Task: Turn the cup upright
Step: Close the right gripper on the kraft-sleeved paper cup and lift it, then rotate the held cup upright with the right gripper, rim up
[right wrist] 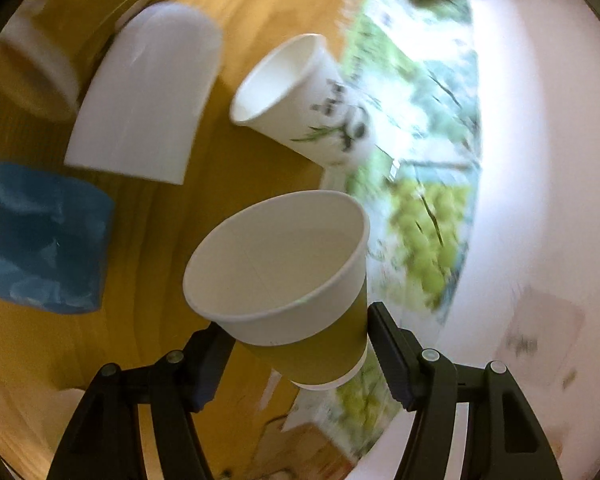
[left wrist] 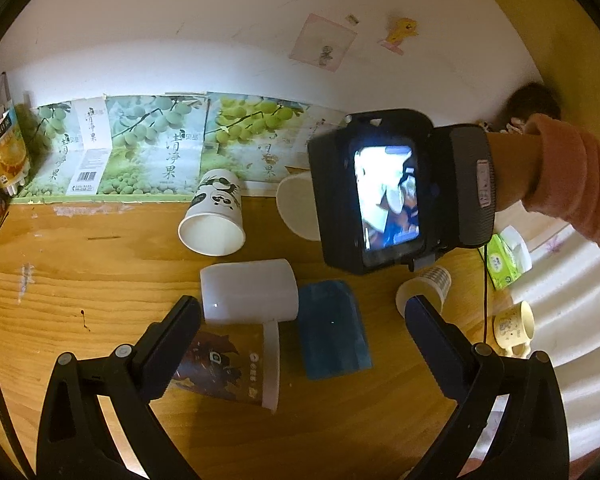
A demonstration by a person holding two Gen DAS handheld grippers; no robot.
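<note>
Already your right tongs [right wrist: 300, 344] clench the olive-banded paper cup [right wrist: 284, 280] mid-wall, lifted above the table [right wrist: 172, 240]; it's light, crushable, so squeeze gently. Left tongs [left wrist: 302, 320] hang released.

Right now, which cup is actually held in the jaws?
The olive-banded paper cup, clamped in the right gripper. The panda cup and other cups lie loose on the table.

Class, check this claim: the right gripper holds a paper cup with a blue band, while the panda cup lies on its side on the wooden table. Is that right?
Not quite. The band on the paper cup held by the right gripper is olive-green, not blue, as the right wrist view shows. The panda cup does lie on its side on the wooden table.
</note>
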